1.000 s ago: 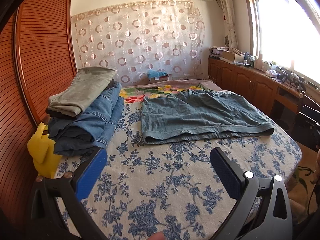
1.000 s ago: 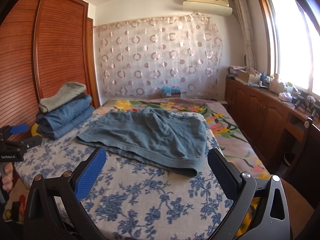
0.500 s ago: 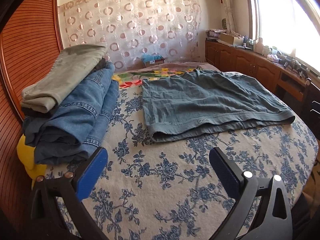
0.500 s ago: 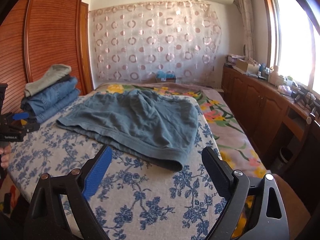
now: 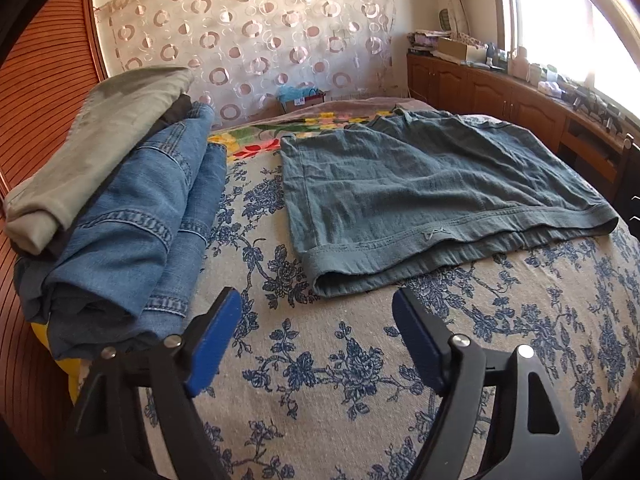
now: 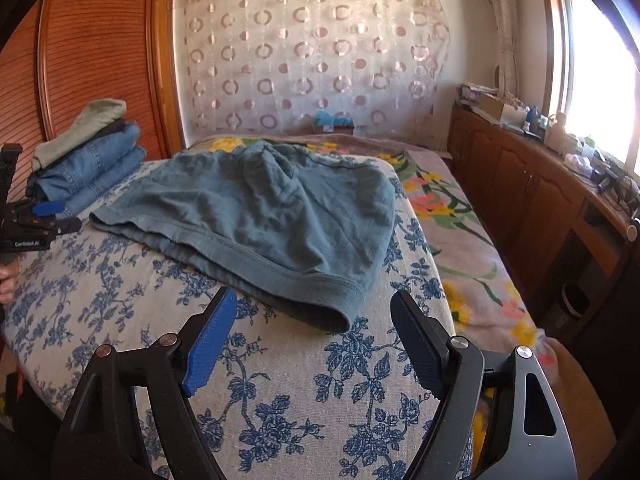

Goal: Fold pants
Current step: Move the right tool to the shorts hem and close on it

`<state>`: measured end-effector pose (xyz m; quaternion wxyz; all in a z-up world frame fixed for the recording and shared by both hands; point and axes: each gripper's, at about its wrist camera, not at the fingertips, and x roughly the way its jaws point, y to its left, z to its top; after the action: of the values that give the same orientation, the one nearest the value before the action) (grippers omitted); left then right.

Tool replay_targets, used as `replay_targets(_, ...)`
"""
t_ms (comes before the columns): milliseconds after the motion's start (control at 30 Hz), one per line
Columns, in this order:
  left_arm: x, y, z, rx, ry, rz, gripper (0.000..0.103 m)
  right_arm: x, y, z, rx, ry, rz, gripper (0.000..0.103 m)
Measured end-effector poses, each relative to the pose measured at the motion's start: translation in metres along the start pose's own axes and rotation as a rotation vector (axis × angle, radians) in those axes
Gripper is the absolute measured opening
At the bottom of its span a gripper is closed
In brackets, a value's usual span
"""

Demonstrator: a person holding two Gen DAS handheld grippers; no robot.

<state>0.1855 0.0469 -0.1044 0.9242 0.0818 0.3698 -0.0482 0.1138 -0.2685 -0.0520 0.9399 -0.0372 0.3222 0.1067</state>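
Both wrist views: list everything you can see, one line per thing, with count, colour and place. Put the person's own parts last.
pants: one, teal, spread flat mid-bed
stack of folded clothes: one; blue jeans below, grey-green piece on top; bed's left edge
bedspread: one, pale with blue flowers, covering the bed
wardrobe: one, reddish wood, left of bed
curtain: one, sheer with pink rings, far wall
cabinets: one row, brown, cluttered top, under the window
left tongs: blue pads, closing, nothing between, short of the pants' near-left corner
right tongs: blue pads, closing, nothing between, short of the near-right corner
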Motion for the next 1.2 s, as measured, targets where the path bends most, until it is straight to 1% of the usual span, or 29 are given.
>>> replay_targets(67,0.006,0.001,0.002,0.011,0.01,-0.003,0.072,0.002,-0.001,-0.001,-0.01,0.012,-0.001,0.078)
replay_targets(100,0.009,0.001,0.003,0.015,0.017,-0.004,0.068,0.003,0.0,-0.001,-0.015,0.017,-0.004,0.078)
replay_targets(200,0.018,0.004,0.005,0.025,0.047,0.013,0.062,0.007,-0.002,-0.002,-0.017,0.034,-0.003,0.074)
replay_targets(367,0.028,0.007,0.004,0.04,0.087,0.046,0.059,0.011,-0.006,-0.001,-0.018,0.051,-0.014,0.073)
replay_targets(533,0.037,0.012,0.006,0.019,0.1,0.036,0.057,0.016,-0.009,-0.001,-0.018,0.071,-0.023,0.073)
replay_targets(600,0.038,0.014,0.008,0.009,0.097,0.025,0.051,0.018,-0.011,-0.002,-0.015,0.079,-0.023,0.072)
replay_targets(667,0.04,0.014,0.012,0.001,0.096,0.019,0.048,0.02,-0.012,-0.002,-0.012,0.089,-0.019,0.066)
replay_targets(700,0.041,0.014,0.013,0.0,0.094,0.019,0.044,0.021,-0.012,-0.001,-0.013,0.092,-0.019,0.065)
replay_targets(800,0.043,0.014,0.015,-0.007,0.096,0.013,0.04,0.022,-0.012,-0.002,-0.013,0.098,-0.021,0.061)
replay_targets(1033,0.043,0.013,0.015,-0.012,0.094,0.009,0.039,0.028,-0.019,-0.003,-0.002,0.119,-0.039,0.054)
replay_targets(1133,0.044,0.013,0.016,-0.012,0.093,0.006,0.038,0.034,-0.021,-0.003,0.0,0.137,-0.049,0.048)
replay_targets(1200,0.046,0.012,0.017,-0.015,0.09,0.003,0.037,0.038,-0.022,-0.003,0.001,0.152,-0.051,0.041)
